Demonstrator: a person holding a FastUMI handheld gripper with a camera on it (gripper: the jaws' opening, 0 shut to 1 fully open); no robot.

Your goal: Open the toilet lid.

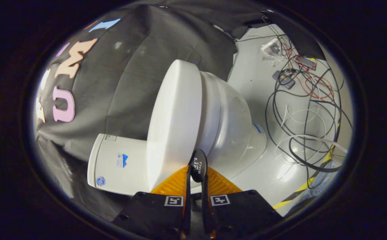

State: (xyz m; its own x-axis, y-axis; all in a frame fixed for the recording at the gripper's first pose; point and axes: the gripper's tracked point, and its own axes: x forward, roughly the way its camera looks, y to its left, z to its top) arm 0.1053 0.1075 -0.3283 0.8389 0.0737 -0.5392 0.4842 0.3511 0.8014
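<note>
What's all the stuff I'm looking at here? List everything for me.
toilet lid: one, white, closed on the bowl, just ahead of the fingers.
lift tab: one, black, oval, at the lid's edge, between the fingertips.
toilet bowl: one, white, beside the lid, standing on the floor.
toilet tank: one, white with small stickers, behind the lid, against the cloth wall.
cloth wall: one, black, behind the toilet.
floor: pale grey, around the bowl.
cables: a tangle, black, red and white, on the floor beyond the bowl.
striped tape: one strip, yellow and black, on the floor.
gripper: one, fingers closed on the lift tab.
</note>
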